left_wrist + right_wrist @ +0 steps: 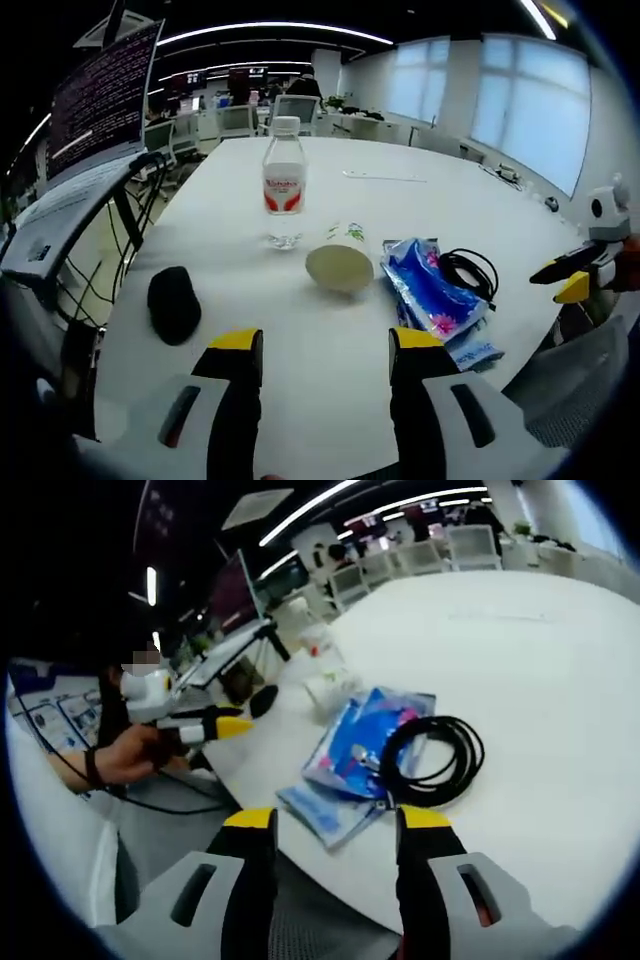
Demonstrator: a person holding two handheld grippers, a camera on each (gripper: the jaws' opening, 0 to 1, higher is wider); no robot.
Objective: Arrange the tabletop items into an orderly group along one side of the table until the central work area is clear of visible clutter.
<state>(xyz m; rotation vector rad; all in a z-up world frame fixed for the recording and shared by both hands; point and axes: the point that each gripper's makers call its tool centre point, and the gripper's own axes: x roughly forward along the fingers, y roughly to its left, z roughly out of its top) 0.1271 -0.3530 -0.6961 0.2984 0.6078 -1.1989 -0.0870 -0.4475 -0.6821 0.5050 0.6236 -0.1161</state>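
Note:
A clear water bottle [284, 180] with a red label stands upright on the white table [450, 200]. In front of it a paper cup [340, 262] lies on its side, mouth toward me. Blue packets [428, 290] lie right of the cup, with a coiled black cable [468, 272] partly on them. A black mouse-like object [174, 303] rests at the left. My left gripper [326, 345] is open above the near edge, nothing between its jaws. My right gripper [337, 825] is open too, just short of the cable [432, 760] and packets [365, 740]. It enters from the right [565, 280].
A screen on a stand [100, 100] with trailing cables sits off the table's left side. A grey chair back [580, 370] stands at the near right. A hand [130, 755] holds the left gripper [225, 728]. Bare table [540, 640] stretches beyond the cable.

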